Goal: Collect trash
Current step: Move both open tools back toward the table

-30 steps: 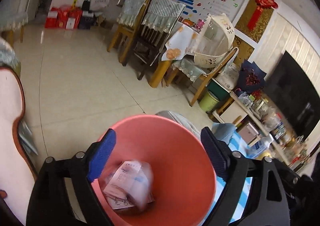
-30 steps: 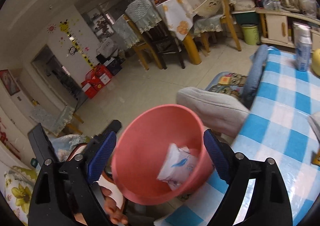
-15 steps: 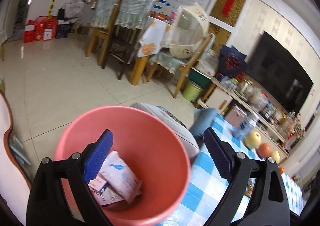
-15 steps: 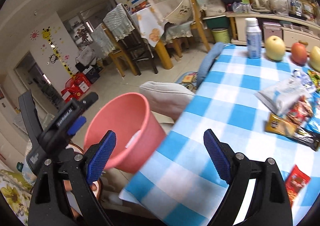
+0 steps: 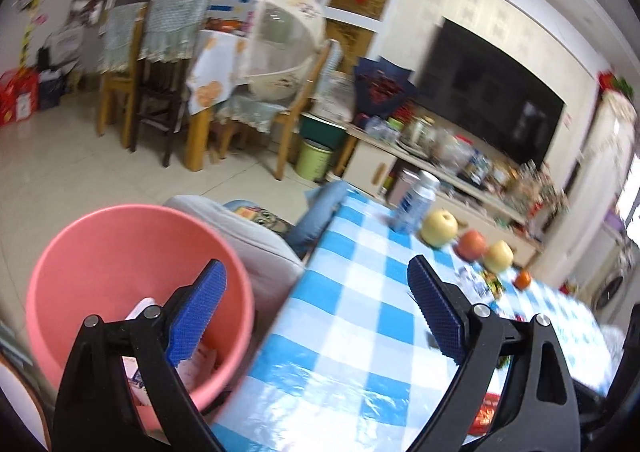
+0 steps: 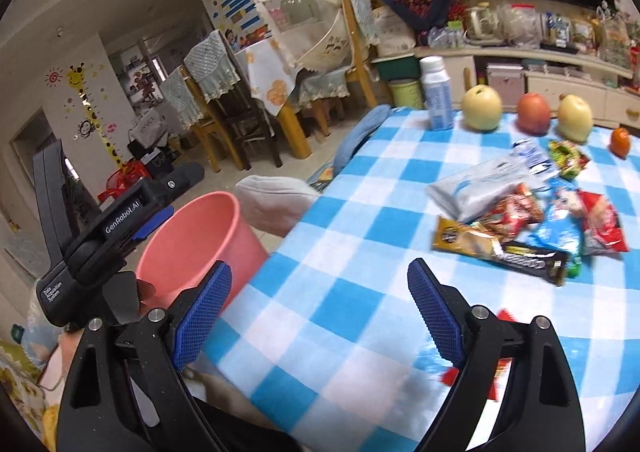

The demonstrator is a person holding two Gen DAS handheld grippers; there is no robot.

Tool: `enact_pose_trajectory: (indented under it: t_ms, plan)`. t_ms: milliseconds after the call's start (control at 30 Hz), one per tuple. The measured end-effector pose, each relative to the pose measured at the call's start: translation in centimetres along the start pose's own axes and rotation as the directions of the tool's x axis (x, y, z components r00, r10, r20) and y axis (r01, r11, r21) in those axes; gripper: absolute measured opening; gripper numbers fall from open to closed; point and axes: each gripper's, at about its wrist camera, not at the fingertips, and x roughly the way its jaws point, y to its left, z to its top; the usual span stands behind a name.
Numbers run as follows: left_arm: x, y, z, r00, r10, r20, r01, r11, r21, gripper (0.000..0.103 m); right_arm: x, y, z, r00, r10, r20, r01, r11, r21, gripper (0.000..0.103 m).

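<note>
The blue-checked tabletop carries the litter, and the pink bin sits just off its left edge, low beside it, presumably so wrappers can be dropped straight in; some packets already lie inside. The wrapper pile lies on the far right, well ahead of the right tongs, which gape empty. The left tongs, also spread and empty, hang over the bin's rim and the tabletop's edge.

bin: salmon pink
tablecloth: blue and white check
apple beside bottle: red
gripper pads: blue
</note>
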Motion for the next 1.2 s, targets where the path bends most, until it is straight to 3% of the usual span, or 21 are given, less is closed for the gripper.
enact_pose_trajectory:
  t_ms: [167, 267, 500, 733, 900, 1000, 1200]
  plan:
    - [0.8, -3.3, -1.1, 0.997, -0.048, -0.057, 0.052, 0.995, 0.08, 0.092, -1.5, -2.3, -0.2, 0.999, -0.035, 0.035, 0.034, 0.999, 0.022, 0.091]
    - [1.1, -5.4, -2.0, 0.997, -0.037, -0.073, 0.047, 0.987, 0.152, 0.092, -2.5, -3.7, -0.3, 0.997, -0.058, 0.059, 0.057, 0.998, 0.021, 0.096]
    - [2.0, -9.8, -3.8, 0.99, -0.049, -0.13, 0.086, 0.949, 0.304, 0.092, -4.6, -6.8, -0.3, 0.988, -0.125, 0.093, 0.126, 0.992, -0.006, 0.098]
    - [2.2, -12.9, -5.7, 0.978, -0.094, -0.188, 0.16, 0.914, 0.373, 0.092, -7.1, -11.0, 0.0, 0.978, -0.171, 0.118, 0.169, 0.985, 0.023, 0.098]
    - [2.2, -15.0, -7.1, 0.952, -0.162, -0.261, 0.26, 0.879, 0.401, 0.092, -8.8, -15.3, 0.5, 0.971, -0.206, 0.121, 0.197, 0.977, 0.086, 0.098]
    - [2.2, -16.2, -8.3, 0.921, -0.215, -0.324, 0.338, 0.857, 0.39, 0.092, -9.7, -18.1, 0.7, 0.976, -0.188, 0.109, 0.174, 0.977, 0.121, 0.098]
    - [3.1, -18.5, -11.0, 0.869, -0.23, -0.438, 0.42, 0.811, 0.407, 0.092, -10.7, -22.9, 0.7, 0.973, -0.211, 0.087, 0.189, 0.959, 0.213, 0.098]
